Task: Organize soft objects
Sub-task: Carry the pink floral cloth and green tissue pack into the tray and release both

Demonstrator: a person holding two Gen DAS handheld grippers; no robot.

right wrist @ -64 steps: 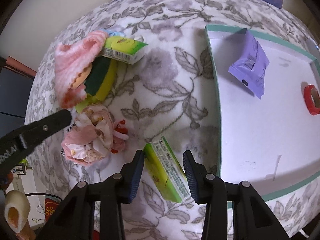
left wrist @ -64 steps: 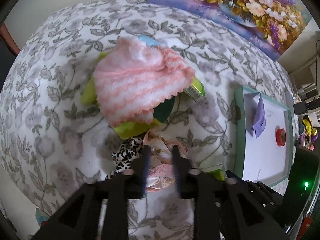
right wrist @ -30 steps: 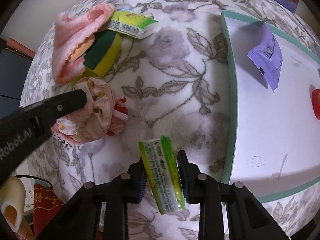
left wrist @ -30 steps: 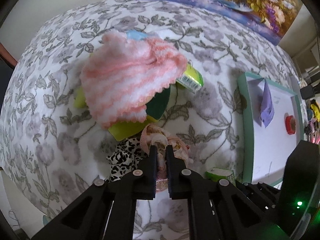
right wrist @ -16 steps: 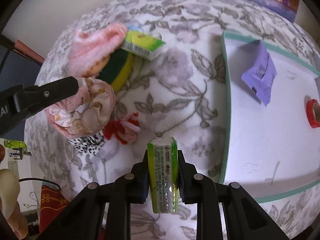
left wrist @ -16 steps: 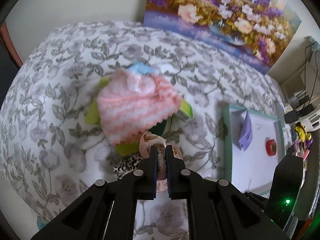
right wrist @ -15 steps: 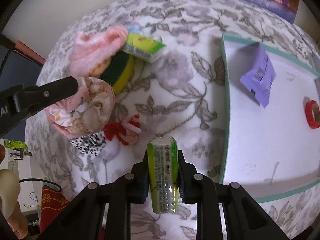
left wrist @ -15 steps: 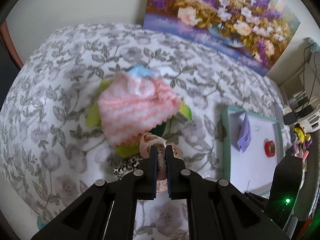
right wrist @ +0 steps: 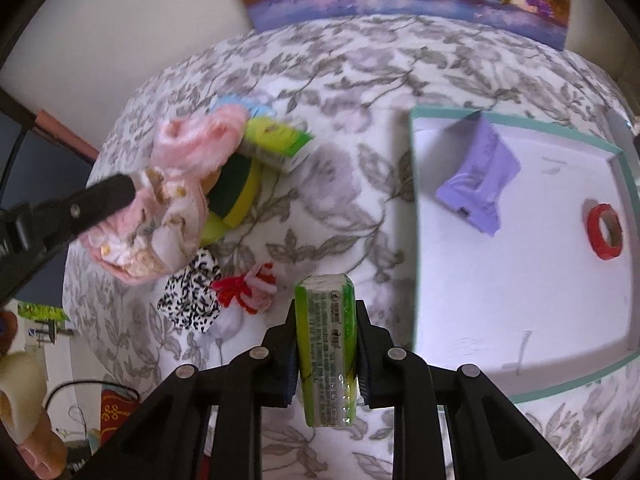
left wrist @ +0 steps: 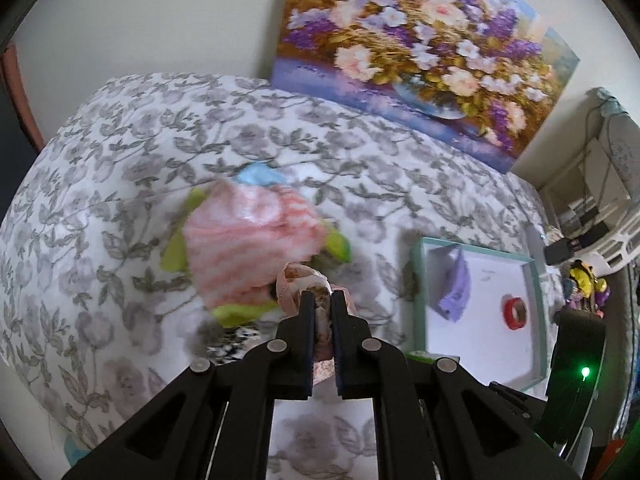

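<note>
My left gripper (left wrist: 322, 300) is shut on a bunched pink printed cloth (left wrist: 304, 280), which hangs above the bed; the same cloth (right wrist: 160, 236) shows at the left of the right wrist view. My right gripper (right wrist: 325, 308) is shut on a green tissue pack (right wrist: 326, 344), lifted off the bedspread. A pink striped knitted cloth (left wrist: 248, 236) lies over yellow-green sponges (right wrist: 236, 196) with a second green tissue pack (right wrist: 276, 140) beside it. A teal-rimmed white tray (right wrist: 414, 200) to the right holds a purple pouch (right wrist: 480, 176) and a red tape roll (right wrist: 604, 232).
A black-and-white spotted cloth (right wrist: 192, 296) and a red-and-pink yarn tuft (right wrist: 248, 284) lie on the floral bedspread (left wrist: 120, 152). A flower painting (left wrist: 420, 40) leans on the wall at the bed's far edge. Shelving and clutter (left wrist: 592, 208) stand at the far right.
Both grippers have risen from the bed, the left carrying the pink printed cloth and the right carrying the green tissue pack. The spotted cloth and yarn tuft now lie uncovered.
</note>
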